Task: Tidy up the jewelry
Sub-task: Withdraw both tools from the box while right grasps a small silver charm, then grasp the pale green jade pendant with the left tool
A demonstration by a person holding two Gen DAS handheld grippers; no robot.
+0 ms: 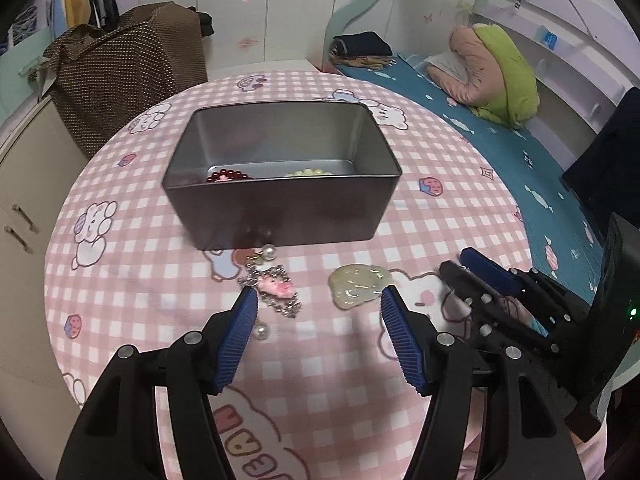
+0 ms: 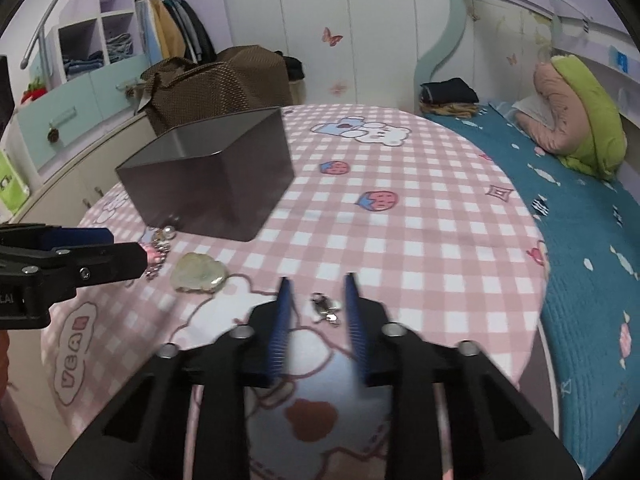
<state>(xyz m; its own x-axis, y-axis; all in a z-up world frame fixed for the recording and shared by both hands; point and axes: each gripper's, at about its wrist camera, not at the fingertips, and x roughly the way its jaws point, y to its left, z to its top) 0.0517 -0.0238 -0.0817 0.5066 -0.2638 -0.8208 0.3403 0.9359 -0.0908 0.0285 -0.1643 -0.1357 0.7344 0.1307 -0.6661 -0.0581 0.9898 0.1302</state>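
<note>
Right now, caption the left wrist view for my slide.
Open left gripper hovers over pink brooch and pale pendant before the metal tin.

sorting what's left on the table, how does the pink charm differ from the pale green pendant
The pink charm is pink with a sparkly silver rim and pearl beads attached; the pale green pendant is one plain, glossy, translucent piece. The charm lies nearer the metal box, beside the left gripper's left finger; the pendant lies by its right finger. Both rest on the checked cloth, outside the box.

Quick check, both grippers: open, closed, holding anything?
Left gripper: open, empty, above the pink rhinestone brooch.
Right gripper: open, holding nothing, jaws on either side of a small silver charm.
</note>
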